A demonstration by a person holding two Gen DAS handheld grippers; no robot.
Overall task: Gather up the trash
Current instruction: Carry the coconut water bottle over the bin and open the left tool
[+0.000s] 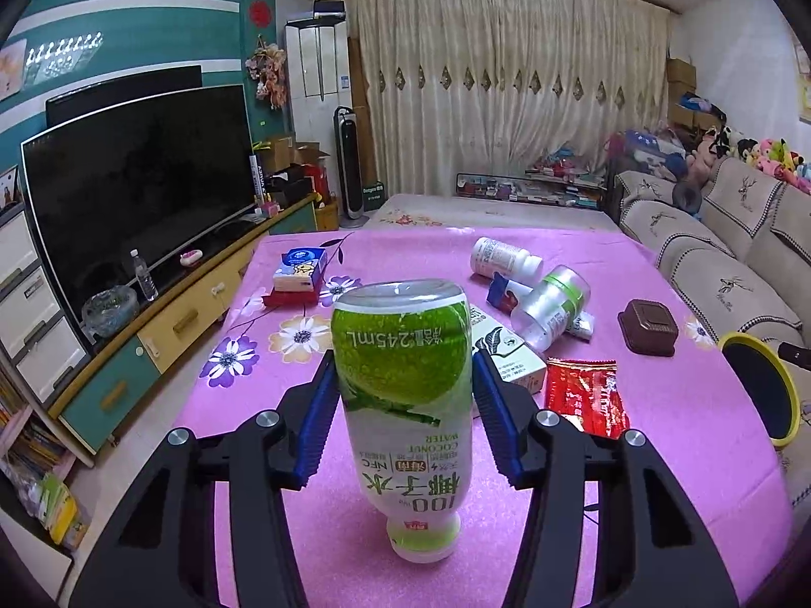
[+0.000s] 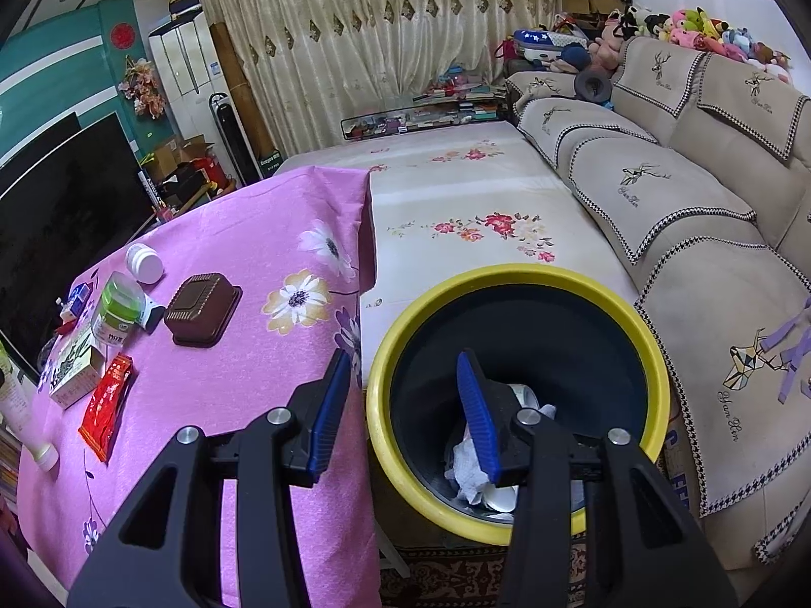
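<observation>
A living room: a table under a pink flowered cloth (image 1: 243,405), a television along one side, a sofa along the other.

Left gripper (image 1: 403,395): its blue pads are clamped on a coconut water bottle (image 1: 403,385), held upside down, cap toward the camera and base pointing away. Whether the cap touches the cloth cannot be told.

Right gripper (image 2: 405,405): jaws stand apart with nothing between them, poised over the yellow-rimmed bin (image 2: 654,354) just off the table's sofa-side edge. Crumpled white paper (image 2: 466,466) lies in the bin's bottom.

Beyond the held bottle, toward the table's middle: a white-and-green carton (image 1: 507,354), a red foil packet (image 1: 583,395) just beside it, and a clear bottle with a green cap (image 1: 552,304) lying on its side. A brown square container (image 1: 649,327) sits near the sofa-side edge. A white pill bottle (image 1: 502,256) lies toward the far edge. A blue tissue pack (image 1: 299,268) rests on a red box near the television-side edge.
</observation>
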